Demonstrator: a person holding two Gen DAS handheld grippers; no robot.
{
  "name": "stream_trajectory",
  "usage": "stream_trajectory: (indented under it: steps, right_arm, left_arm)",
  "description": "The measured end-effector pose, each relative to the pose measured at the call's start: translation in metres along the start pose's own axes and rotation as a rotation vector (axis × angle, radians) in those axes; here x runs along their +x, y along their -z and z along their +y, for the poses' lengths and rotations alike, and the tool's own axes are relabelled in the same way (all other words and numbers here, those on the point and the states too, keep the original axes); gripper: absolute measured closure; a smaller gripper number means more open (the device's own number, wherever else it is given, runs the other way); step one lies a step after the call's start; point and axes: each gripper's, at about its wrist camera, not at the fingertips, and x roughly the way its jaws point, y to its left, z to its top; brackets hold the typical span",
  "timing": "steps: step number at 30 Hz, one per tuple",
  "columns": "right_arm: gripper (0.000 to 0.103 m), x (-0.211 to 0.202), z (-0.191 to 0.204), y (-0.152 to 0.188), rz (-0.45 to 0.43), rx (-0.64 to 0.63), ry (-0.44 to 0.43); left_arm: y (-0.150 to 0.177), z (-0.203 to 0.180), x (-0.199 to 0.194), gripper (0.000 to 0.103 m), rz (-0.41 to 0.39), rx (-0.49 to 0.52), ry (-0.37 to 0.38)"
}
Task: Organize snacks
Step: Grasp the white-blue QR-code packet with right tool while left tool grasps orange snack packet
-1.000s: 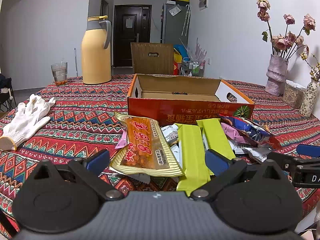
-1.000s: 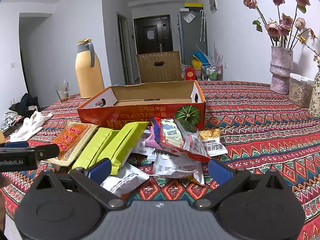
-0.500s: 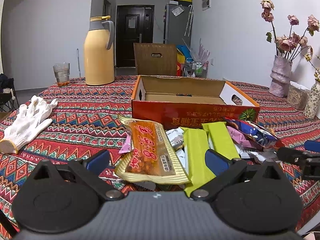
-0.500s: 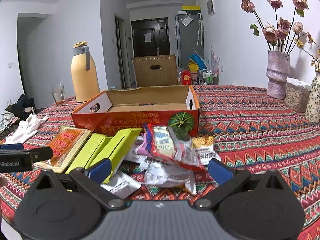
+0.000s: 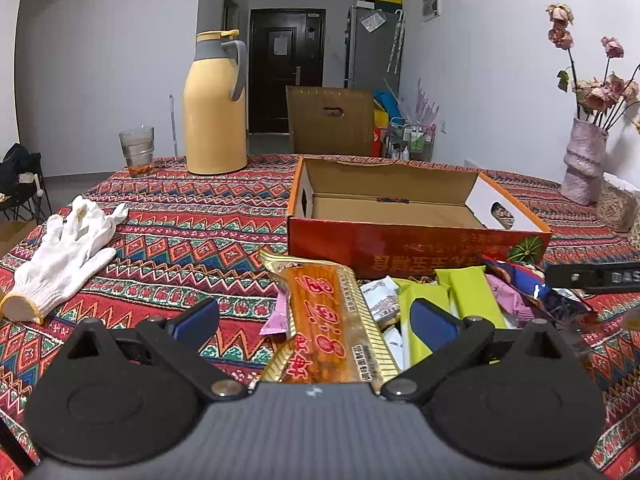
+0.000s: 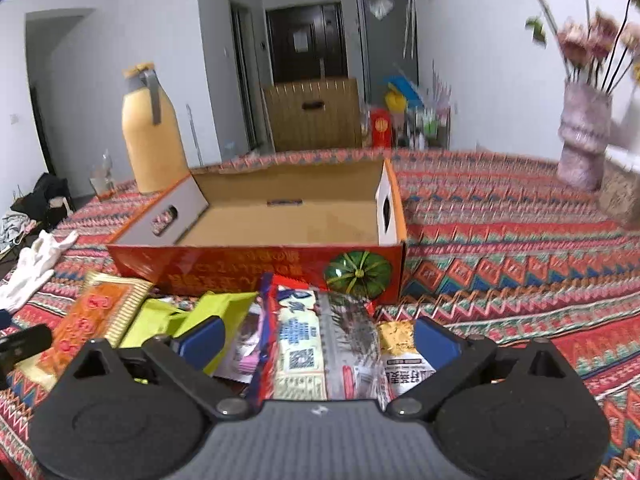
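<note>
orange box (image 6: 256, 264): nothing inside | snack packets (image 6: 316, 344): heaped against its front

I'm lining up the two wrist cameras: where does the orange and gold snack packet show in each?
Left wrist: orange and gold snack packet, lower centre, between the open fingers.
Right wrist: same packet, lower left, outside the fingers.
Shared landmark: the open red cardboard box just behind the pile.
</note>
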Motion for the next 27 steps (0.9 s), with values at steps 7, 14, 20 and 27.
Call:
stream_trajectory:
  steps: [7,14,20,27]
  right_arm:
    - [0.022,0.042,-0.011,0.003,0.093,0.06,-0.059]
    - [0.047,0.035,-0.013,0.011,0.06,0.087,-0.123]
    - [0.047,0.007,-0.012,0.019,-0.058,0.093,-0.11]
    - [0.047,-0.018,-0.009,0.031,-0.168,0.091,-0.052]
  left_arm:
    - [0.0,0.006,0.015,0.0,0.034,-0.003,-0.017]
    - [0.0,0.009,0.029,0.0,0.073,-0.018,-0.031]
    - [-0.004,0.003,0.04,0.0,0.109,-0.016,-0.04]
    - [-0.013,-0.015,0.064,0.0,0.174,0.042,-0.082]
